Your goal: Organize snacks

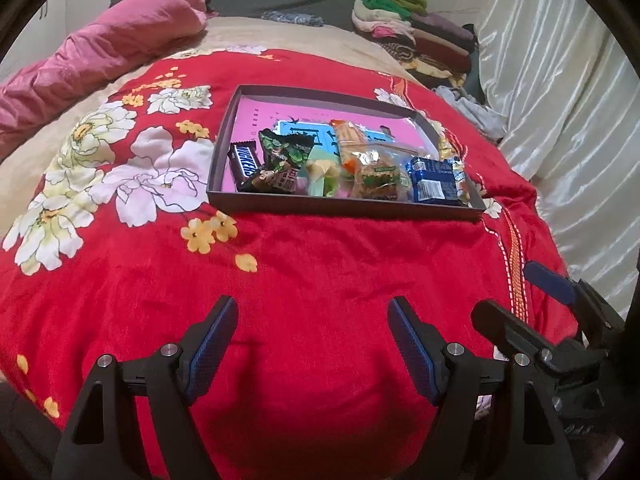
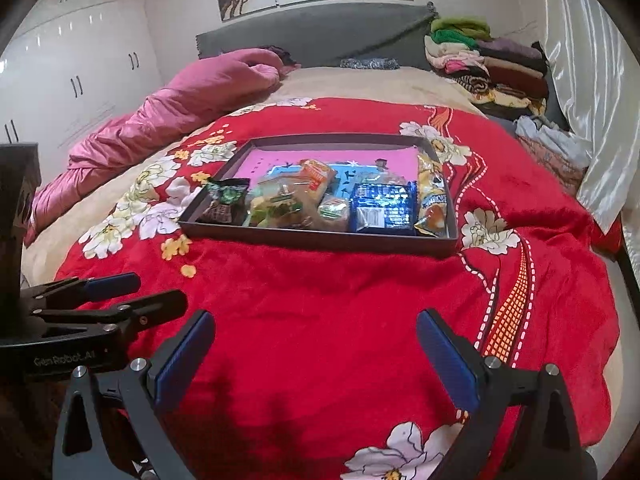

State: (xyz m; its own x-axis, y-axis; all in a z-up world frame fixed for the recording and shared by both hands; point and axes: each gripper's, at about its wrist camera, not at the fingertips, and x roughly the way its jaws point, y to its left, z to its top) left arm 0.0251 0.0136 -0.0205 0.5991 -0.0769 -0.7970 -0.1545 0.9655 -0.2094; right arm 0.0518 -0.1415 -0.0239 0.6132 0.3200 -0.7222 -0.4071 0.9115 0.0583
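Note:
A dark shallow tray (image 1: 344,205) (image 2: 316,239) with a pink floor lies on the red floral blanket (image 1: 320,280) (image 2: 340,300). Along its near side lie several snacks: a Snickers bar (image 1: 243,162), a dark green packet (image 1: 286,152) (image 2: 228,196), a clear zip bag of snacks (image 1: 372,160) (image 2: 288,196), a blue packet (image 1: 434,182) (image 2: 384,208) and a yellow packet (image 2: 432,196). My left gripper (image 1: 312,312) is open and holds nothing, well short of the tray. My right gripper (image 2: 316,328) is open and holds nothing; it shows at the right edge (image 1: 520,300) of the left wrist view.
A pink quilt (image 1: 100,56) (image 2: 168,108) lies bunched at the back left. Folded clothes (image 1: 420,32) (image 2: 488,60) are stacked at the back right by the grey headboard (image 2: 320,36). White satin curtains (image 1: 560,100) hang on the right. White wardrobes (image 2: 80,60) stand on the left.

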